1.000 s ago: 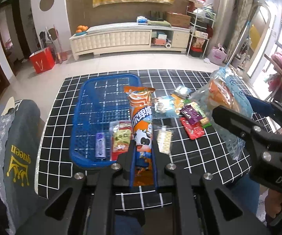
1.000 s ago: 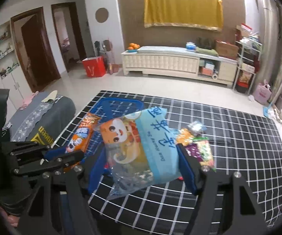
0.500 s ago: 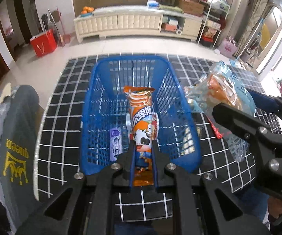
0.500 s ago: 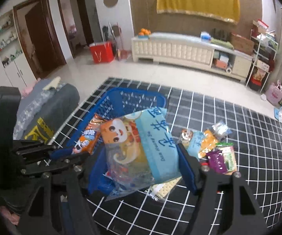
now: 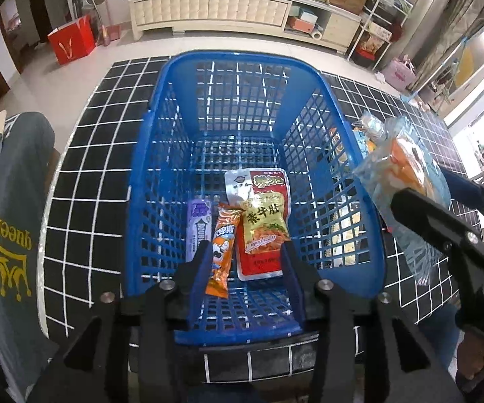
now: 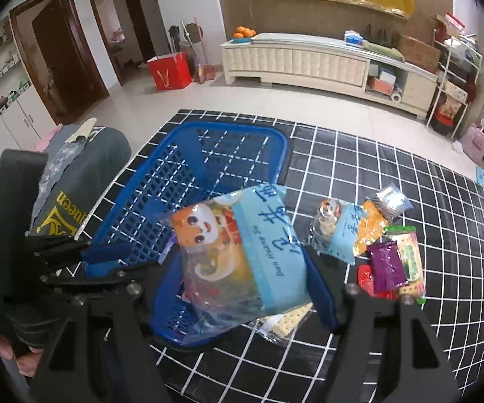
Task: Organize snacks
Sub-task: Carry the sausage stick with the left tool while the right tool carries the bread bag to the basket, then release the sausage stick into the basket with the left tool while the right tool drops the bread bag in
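Left tongs [image 5: 243, 257] opening, orange stick pack [image 5: 222, 248] just released into basket [image 5: 242, 63]; right tongs [image 6: 242, 270] (still) gripping bun bag [image 6: 238, 255], next in.

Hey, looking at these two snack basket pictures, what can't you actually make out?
- Left wrist view: the loose snacks beyond the blue basket show only through its mesh wall.
- Right wrist view: the basket floor is hidden by the clear cat-print bag held in the right tool.
- Right wrist view: the cracker pack is mostly covered by that bag.
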`<state>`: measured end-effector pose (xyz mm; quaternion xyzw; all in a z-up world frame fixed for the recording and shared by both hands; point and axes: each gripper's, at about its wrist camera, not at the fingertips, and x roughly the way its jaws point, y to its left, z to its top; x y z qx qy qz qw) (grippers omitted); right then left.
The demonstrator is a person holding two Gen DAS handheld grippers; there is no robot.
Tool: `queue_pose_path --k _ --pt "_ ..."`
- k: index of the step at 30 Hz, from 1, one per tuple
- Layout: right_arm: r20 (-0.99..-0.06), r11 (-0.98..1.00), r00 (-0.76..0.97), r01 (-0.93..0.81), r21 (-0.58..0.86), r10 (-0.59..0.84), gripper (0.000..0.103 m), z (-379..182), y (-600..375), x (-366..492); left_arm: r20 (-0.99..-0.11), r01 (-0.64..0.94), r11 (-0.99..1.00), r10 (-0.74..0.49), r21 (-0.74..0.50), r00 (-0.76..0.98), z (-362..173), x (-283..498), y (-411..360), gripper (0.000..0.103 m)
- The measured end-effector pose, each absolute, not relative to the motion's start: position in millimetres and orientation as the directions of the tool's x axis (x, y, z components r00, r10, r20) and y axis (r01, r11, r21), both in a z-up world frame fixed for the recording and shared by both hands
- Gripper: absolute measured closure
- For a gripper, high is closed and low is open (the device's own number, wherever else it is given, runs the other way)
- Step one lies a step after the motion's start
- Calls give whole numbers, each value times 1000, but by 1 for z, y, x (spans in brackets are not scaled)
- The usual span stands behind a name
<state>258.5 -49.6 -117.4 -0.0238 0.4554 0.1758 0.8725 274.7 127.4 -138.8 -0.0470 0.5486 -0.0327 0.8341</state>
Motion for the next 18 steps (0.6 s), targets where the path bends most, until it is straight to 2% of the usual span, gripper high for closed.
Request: queue_pose_path --k 11,18 --pt "-790 927 526 -349 137 315 30 -101 -37 253 -876 -8 996 -72 -86 476 -99 252 144 62" --pt "-802 913 496 -381 142 332 30 -107 -10 261 -874 -51 998 3 -25 486 -95 251 164 59"
